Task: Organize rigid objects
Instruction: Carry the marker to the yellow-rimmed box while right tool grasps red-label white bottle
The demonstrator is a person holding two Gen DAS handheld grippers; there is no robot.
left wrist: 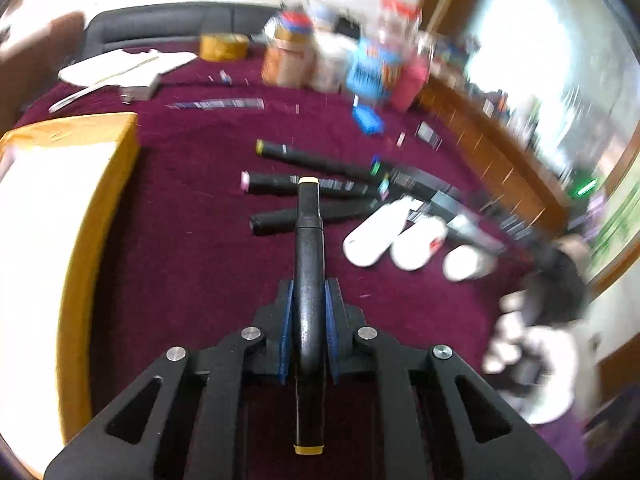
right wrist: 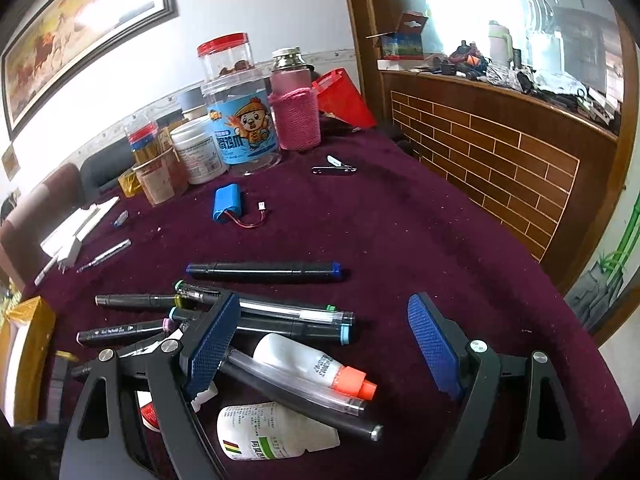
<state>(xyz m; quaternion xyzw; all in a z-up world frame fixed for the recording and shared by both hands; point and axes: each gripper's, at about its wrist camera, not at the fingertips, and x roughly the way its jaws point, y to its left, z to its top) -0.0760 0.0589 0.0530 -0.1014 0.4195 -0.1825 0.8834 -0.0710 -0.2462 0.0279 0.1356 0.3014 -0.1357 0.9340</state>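
We are pinching a light, stiff, slick black marker [left wrist: 308, 280] mid-barrel in the left gripper [left wrist: 309, 308], judging that hold balanced, while the right gripper [right wrist: 320, 344] is hanging wide and empty over the bench [right wrist: 400, 232].

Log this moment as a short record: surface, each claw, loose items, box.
surface: maroon cloth
left claw: shut on a black marker with yellow end caps, lifted over the cloth
right claw: open, holding nothing, over the pile
pile: black markers, white bottles, clear pen
also loose: blue battery pack, nail clipper
box: yellow-rimmed box at the left edge of the left wrist view; contents unclear
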